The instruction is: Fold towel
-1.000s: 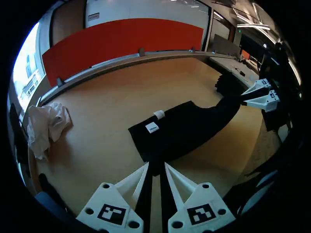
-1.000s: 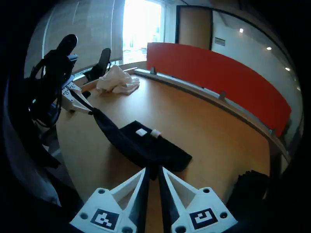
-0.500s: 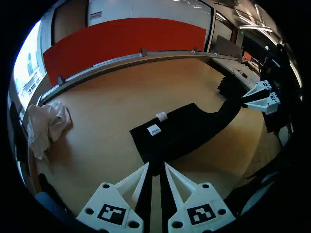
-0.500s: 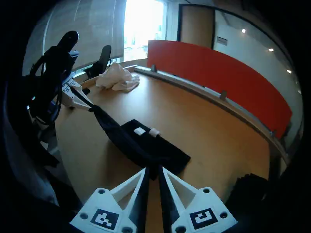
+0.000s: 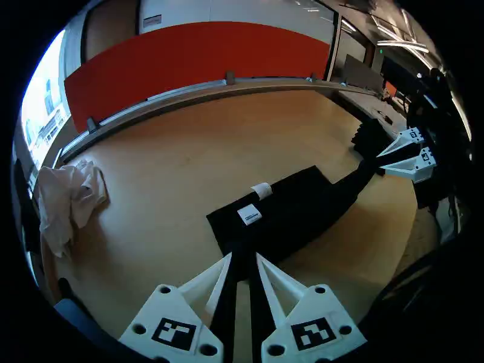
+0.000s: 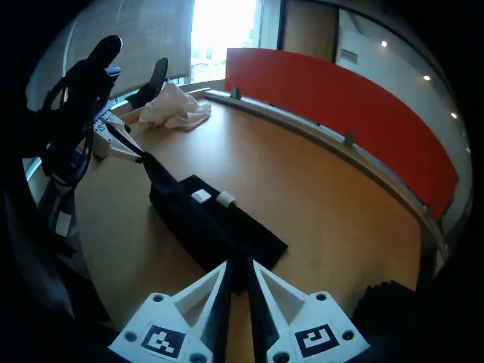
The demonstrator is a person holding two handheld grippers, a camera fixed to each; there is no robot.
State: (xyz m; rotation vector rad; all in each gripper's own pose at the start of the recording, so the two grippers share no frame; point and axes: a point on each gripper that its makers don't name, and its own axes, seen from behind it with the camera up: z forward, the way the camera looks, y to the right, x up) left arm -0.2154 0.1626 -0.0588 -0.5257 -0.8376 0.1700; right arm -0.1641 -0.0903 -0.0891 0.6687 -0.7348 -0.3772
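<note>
While L gripper [image 5: 244,260], R gripper [image 6: 240,266] pinch towel [image 5: 296,209] edge, wide desk [image 5: 181,151] beyond.

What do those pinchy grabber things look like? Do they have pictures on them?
They look alike. The left gripper and right gripper each have two white, wedge-shaped fingers with black strips along the inner sides. Each finger's wide end has small round holes and a square black-and-white pattern, like a puzzle sticker. In the right gripper view, the left gripper's handle looks black, with dark cables around it.
</note>
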